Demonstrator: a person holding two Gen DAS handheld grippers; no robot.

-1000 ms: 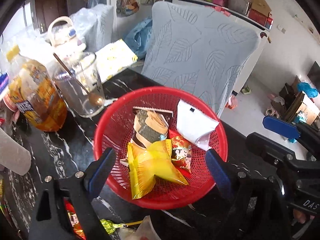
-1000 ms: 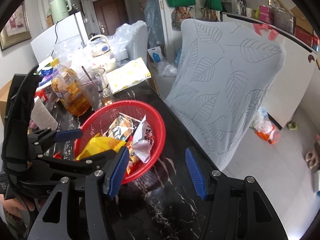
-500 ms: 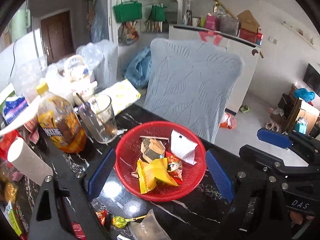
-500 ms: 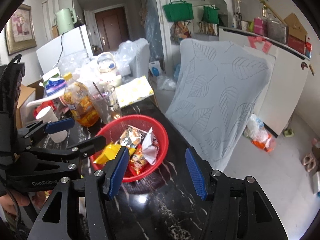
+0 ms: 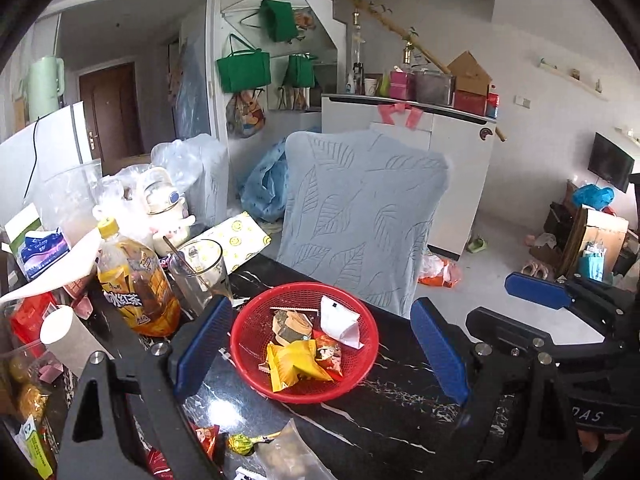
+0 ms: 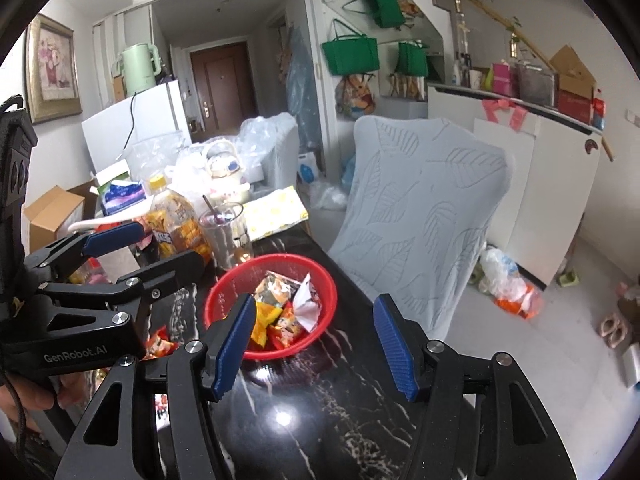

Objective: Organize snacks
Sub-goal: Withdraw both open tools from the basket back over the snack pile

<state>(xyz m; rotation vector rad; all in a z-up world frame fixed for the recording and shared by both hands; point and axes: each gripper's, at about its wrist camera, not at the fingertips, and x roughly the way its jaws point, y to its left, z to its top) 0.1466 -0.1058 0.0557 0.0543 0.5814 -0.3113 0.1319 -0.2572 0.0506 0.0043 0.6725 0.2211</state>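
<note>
Snacks sit heaped in a round red mesh basket [image 5: 244, 336] on the black marbled counter [image 5: 400, 408], just in front of a leaf-patterned chair back [image 5: 360, 224]. Yellow packet [image 5: 294, 364] lies nearest the camera in the left wrist view, long axis running from the basket's near-left toward its right side. White packet [image 5: 338, 322] lies at the far right, tilted, its pointed corner aimed at the right rim. Brown-and-cream packet [image 5: 292, 322] lies behind the yellow one, serrated end toward the far rim; a small red-orange packet [image 5: 329, 354] is tucked between yellow and white. Left hand-held gripper [image 5: 320, 356]: blue pads spread wide, framing the basket in its own view, gripping nothing, clear of the counter. Right hand-held gripper [image 6: 316, 344]: jaws partway apart and opening, nothing between them, raised above the counter. Loose items near the left gripper's base: a wrapped lollipop [image 5: 244, 442] lying roughly level across the frame, and a red wrapper [image 5: 206, 438]. Tea bottle [image 5: 134, 280] and glass with spoon [image 5: 200, 272] stand upright left of the basket.
</note>
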